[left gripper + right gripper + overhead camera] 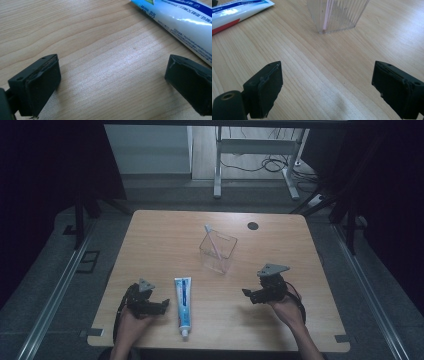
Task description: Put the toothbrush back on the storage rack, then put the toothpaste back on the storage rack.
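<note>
A white and blue toothpaste tube [183,306] lies flat on the wooden table [150,235], cap toward the front edge. Behind it stands a clear square plastic cup [218,252] with a pink-handled toothbrush [213,240] leaning inside. My left gripper [161,306] rests low at the front left, open, its jaws wide apart with bare wood between them; the toothpaste tube [185,22] lies just past its jaws. My right gripper [249,295] is at the front right, open and empty, pointing toward the clear cup [337,15], with the toothpaste tube [234,12] off to its left.
A round black cable hole [253,225] sits near the table's far right edge. Beyond the table stands a white desk frame [255,150] with cables on the floor. Dark curtains flank both sides.
</note>
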`<state>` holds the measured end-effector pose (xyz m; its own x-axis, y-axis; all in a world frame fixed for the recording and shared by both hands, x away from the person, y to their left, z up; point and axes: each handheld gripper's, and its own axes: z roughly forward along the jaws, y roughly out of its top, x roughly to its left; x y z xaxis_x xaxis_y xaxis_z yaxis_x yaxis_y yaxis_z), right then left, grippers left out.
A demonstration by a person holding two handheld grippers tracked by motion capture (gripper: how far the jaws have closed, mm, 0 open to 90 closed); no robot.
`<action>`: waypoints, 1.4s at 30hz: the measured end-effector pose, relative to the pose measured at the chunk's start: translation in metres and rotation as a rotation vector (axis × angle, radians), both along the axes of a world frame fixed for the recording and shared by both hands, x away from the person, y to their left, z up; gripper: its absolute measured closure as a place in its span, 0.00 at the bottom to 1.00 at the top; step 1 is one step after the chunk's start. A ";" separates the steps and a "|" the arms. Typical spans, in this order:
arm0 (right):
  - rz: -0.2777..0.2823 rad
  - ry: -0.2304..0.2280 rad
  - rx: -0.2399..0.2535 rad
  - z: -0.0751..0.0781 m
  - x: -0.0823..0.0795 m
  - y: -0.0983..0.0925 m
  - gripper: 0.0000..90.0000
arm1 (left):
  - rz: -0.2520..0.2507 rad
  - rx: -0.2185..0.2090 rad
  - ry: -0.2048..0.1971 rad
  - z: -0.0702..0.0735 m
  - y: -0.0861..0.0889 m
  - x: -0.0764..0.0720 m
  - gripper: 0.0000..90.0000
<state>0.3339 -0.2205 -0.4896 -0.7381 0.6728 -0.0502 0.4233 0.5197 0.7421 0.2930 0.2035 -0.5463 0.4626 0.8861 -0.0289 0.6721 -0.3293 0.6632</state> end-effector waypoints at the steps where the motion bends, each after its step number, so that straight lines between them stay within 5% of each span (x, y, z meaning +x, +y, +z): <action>1: 0.000 0.003 0.002 -0.001 -0.001 -0.001 0.11 | 0.000 0.000 0.000 0.000 0.000 0.000 0.00; 26: -0.027 0.054 -0.034 -0.049 -0.009 -0.018 0.11 | 0.000 0.000 0.000 0.000 0.000 0.000 0.00; 28: -0.031 0.061 -0.003 -0.052 -0.008 -0.021 0.11 | 0.000 0.000 0.000 0.000 0.000 0.000 0.00; 42: -0.037 0.062 0.012 -0.054 -0.007 -0.023 0.11 | 0.007 -0.011 -0.013 0.001 0.004 -0.002 0.07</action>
